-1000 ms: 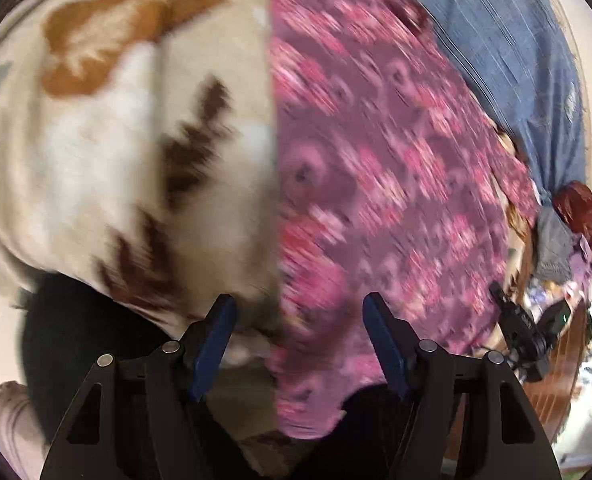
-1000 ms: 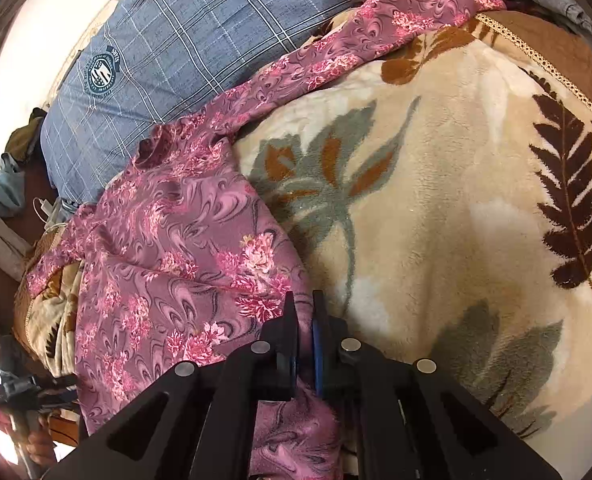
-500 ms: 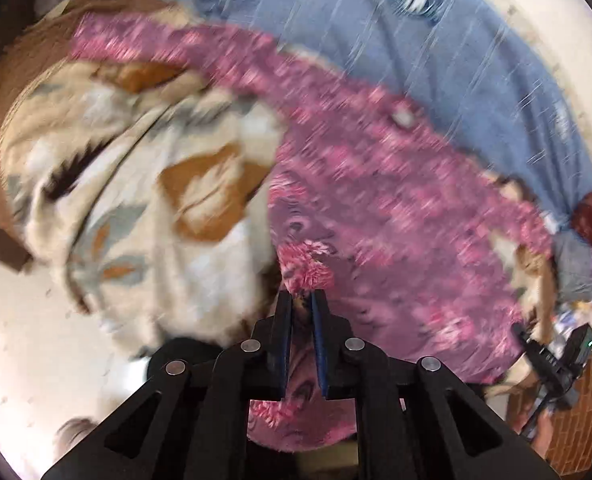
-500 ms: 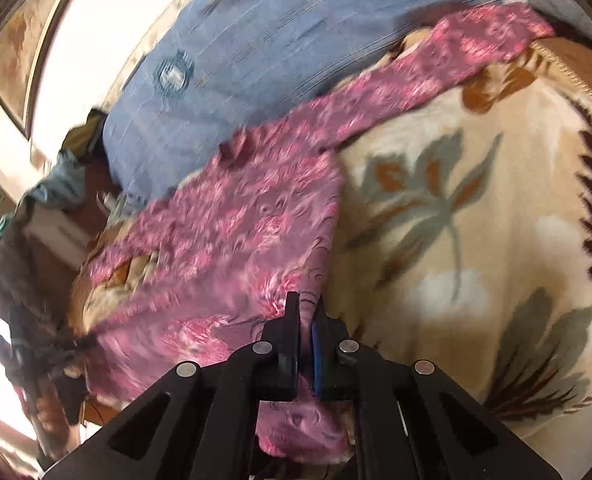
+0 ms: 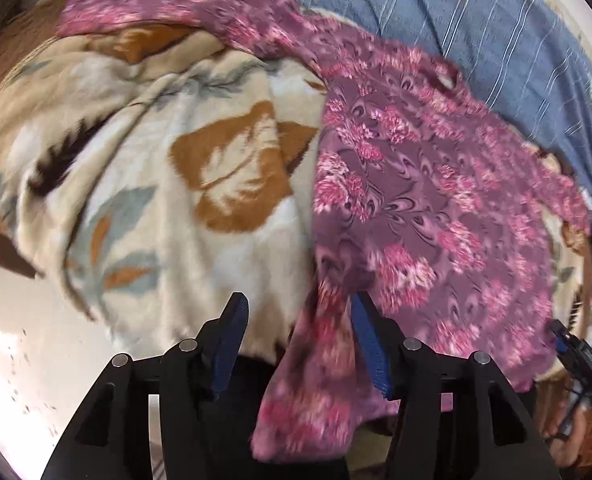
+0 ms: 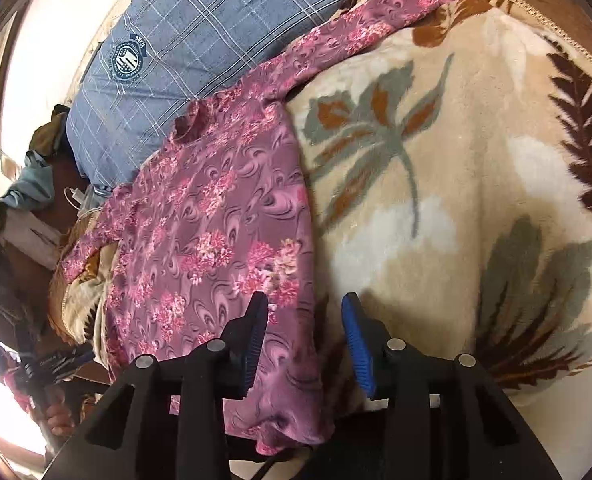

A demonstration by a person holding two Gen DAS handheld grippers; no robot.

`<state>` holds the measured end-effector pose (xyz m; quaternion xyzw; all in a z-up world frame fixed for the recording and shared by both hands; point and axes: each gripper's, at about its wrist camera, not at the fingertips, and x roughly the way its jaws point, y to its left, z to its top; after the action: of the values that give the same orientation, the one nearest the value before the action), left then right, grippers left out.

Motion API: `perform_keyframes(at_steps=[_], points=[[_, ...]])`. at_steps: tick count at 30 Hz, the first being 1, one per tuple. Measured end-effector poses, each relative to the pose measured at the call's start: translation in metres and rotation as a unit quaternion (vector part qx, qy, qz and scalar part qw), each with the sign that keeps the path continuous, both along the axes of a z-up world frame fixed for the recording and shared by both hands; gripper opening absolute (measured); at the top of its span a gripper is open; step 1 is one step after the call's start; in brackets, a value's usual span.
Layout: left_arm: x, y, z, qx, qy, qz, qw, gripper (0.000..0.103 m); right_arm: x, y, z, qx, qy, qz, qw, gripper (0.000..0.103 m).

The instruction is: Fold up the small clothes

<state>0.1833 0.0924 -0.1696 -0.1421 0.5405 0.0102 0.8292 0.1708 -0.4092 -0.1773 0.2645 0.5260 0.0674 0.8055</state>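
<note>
**Garment let go on the bed, fold barely begun**

A leaf-patterned blanket (image 6: 476, 184) covers the bed, with a blue checked pillow (image 6: 199, 32) at its far edge. The pink floral garment (image 6: 215, 220) lies on the blanket, one sleeve trailing along the pillow, its near hem draped over the bed edge. It looks like the laying-out step; next comes regripping an edge or sleeve to fold inward. The left tool (image 5: 300, 320) and right tool (image 6: 304, 320) are both opening, cloth loose between the jaws, neither pinching. The blanket's ridges may hinder smoothing.
</note>
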Motion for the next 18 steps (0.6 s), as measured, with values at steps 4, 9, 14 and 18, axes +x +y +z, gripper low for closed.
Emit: perform_keyframes(at_steps=[4, 9, 14, 18], points=[[0.020, -0.017, -0.033, -0.010, 0.063, -0.008, 0.9980, 0.022, 0.000, 0.024, 0.001, -0.032, -0.006, 0.043, 0.999, 0.004], [0.014, -0.009, -0.038, -0.022, 0.051, -0.008, 0.9984, 0.026, -0.007, 0.008, 0.005, -0.016, 0.013, 0.040, 0.999, 0.014], [0.007, -0.009, -0.038, -0.032, 0.047, -0.010, 0.9983, 0.030, -0.029, -0.010, -0.010, 0.070, 0.028, 0.026, 0.997, 0.053], [0.011, -0.018, -0.041, -0.037, 0.058, -0.011, 0.9975, 0.029, -0.040, 0.009, -0.003, 0.063, 0.016, 0.084, 0.994, 0.005]])
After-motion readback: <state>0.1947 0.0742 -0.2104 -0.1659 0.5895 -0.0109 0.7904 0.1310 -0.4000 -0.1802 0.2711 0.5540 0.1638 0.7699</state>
